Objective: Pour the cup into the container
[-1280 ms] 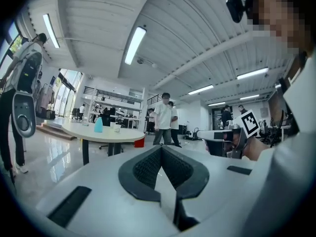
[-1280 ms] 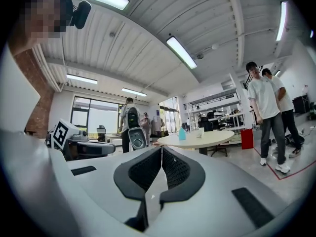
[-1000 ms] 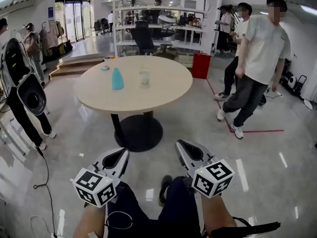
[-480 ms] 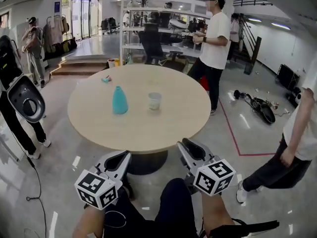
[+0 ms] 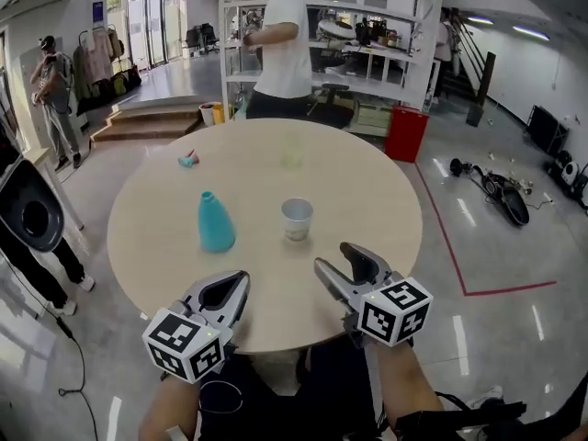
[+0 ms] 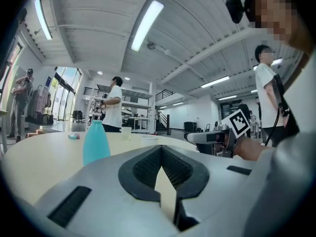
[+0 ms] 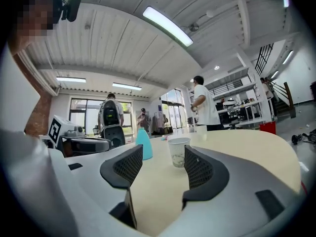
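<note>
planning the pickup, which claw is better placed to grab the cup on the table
Right. The right claw points at the cup, which stands just ahead of it, and its jaws are opening with nothing between them. The left claw is shut and sits nearer the teal bottle instead.

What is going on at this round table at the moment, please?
A person holding a gripper in each hand stands at the round table, with nothing picked up yet. The right gripper hovers over the near edge, its fingers opening and empty, lined up with the white cup ahead. The left gripper, fingers together, is beside it, nearer the teal bottle. Cup and bottle both stand upright and untouched.
</note>
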A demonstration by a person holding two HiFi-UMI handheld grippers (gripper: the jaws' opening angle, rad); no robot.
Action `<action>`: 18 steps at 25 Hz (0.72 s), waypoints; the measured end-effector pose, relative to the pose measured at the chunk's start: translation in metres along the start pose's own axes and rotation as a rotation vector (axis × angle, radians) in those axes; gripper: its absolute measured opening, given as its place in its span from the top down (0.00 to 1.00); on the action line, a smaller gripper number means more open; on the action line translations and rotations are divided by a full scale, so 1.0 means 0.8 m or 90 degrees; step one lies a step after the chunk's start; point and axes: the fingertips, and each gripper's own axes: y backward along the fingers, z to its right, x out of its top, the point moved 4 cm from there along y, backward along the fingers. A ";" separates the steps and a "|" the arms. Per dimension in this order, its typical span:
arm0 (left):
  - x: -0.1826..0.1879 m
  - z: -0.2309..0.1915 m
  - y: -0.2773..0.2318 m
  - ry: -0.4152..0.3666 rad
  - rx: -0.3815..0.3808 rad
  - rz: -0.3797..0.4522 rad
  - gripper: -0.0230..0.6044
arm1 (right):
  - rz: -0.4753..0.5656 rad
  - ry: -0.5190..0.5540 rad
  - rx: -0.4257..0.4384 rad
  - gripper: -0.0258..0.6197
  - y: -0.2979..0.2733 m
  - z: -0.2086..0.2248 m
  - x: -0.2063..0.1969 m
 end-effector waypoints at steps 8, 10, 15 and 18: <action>-0.002 -0.053 -0.066 -0.003 -0.018 -0.014 0.96 | -0.058 -0.009 0.024 0.50 -0.095 0.050 -0.017; -0.002 -0.057 -0.076 -0.003 -0.023 -0.016 0.96 | -0.069 -0.011 0.032 0.48 -0.108 0.057 -0.019; -0.006 -0.063 -0.089 0.003 -0.041 -0.020 0.96 | -0.094 -0.006 0.058 0.48 -0.134 0.060 -0.026; -0.010 -0.059 -0.090 0.004 -0.053 -0.025 0.96 | -0.115 0.009 0.063 0.47 -0.144 0.058 -0.029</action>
